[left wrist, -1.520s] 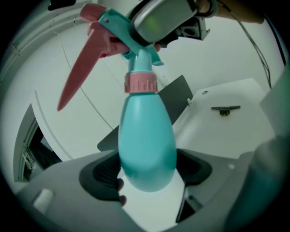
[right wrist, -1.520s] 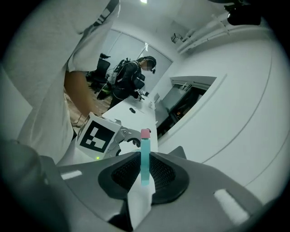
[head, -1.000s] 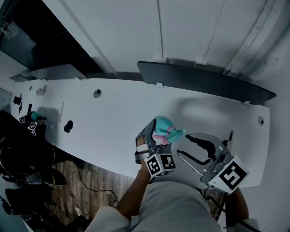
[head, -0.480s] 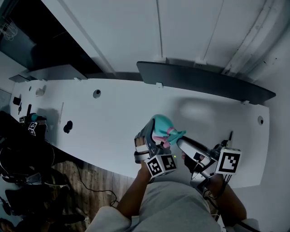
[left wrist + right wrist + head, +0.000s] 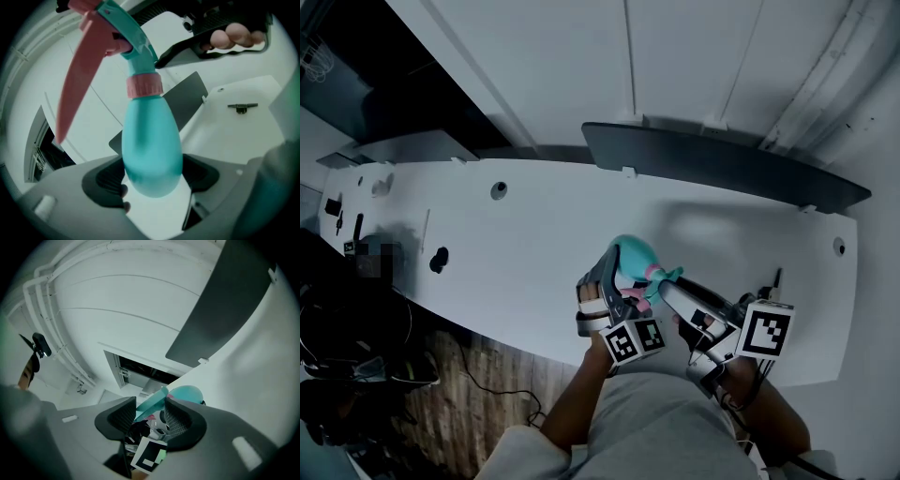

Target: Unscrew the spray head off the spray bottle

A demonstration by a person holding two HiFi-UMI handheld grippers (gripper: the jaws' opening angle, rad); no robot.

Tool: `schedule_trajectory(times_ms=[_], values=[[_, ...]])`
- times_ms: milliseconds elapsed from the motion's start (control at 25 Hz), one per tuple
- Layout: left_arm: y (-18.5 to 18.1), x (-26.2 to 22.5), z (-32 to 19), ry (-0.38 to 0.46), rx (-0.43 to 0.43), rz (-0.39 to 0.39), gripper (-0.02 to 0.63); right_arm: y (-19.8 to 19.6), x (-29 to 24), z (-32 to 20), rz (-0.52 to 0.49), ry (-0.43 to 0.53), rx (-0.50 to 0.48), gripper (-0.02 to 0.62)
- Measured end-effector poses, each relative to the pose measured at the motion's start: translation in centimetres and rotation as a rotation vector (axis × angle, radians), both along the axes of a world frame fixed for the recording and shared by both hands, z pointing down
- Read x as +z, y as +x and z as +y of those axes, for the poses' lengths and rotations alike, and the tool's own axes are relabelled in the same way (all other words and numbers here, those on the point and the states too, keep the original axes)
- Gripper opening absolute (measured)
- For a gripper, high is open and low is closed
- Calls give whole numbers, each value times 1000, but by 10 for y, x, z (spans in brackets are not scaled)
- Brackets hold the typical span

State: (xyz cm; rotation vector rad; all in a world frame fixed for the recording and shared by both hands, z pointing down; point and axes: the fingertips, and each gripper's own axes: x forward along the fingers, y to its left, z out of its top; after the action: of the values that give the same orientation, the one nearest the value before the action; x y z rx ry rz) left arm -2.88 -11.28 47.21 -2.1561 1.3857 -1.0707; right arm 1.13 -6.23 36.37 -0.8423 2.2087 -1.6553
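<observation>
My left gripper (image 5: 152, 178) jaws pinch the belly of the teal plastic spray bottle (image 5: 152, 145) above the near edge of the white surface (image 5: 534, 234). My right gripper (image 5: 151, 417) jaws, just opened wider, loosely straddle the teal-and-pink spray head (image 5: 151, 405). It apparently remains screwed on, so all unscrewing is left.

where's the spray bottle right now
Low centre in the head view, the spray bottle is clamped by its teal body in the left gripper, over the white table near its front edge.
</observation>
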Motion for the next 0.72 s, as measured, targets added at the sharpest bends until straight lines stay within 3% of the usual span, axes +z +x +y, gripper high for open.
schedule_trajectory(times_ms=[200, 480, 720], values=[[1, -1, 0, 7, 9, -8, 374, -6, -2, 6, 109, 88, -107, 180], [6, -3, 3, 49, 60, -86, 374, 0, -1, 17, 319, 209, -383, 178], [10, -2, 5, 62, 73, -129, 374, 5, 3, 24, 427, 280, -498, 178]])
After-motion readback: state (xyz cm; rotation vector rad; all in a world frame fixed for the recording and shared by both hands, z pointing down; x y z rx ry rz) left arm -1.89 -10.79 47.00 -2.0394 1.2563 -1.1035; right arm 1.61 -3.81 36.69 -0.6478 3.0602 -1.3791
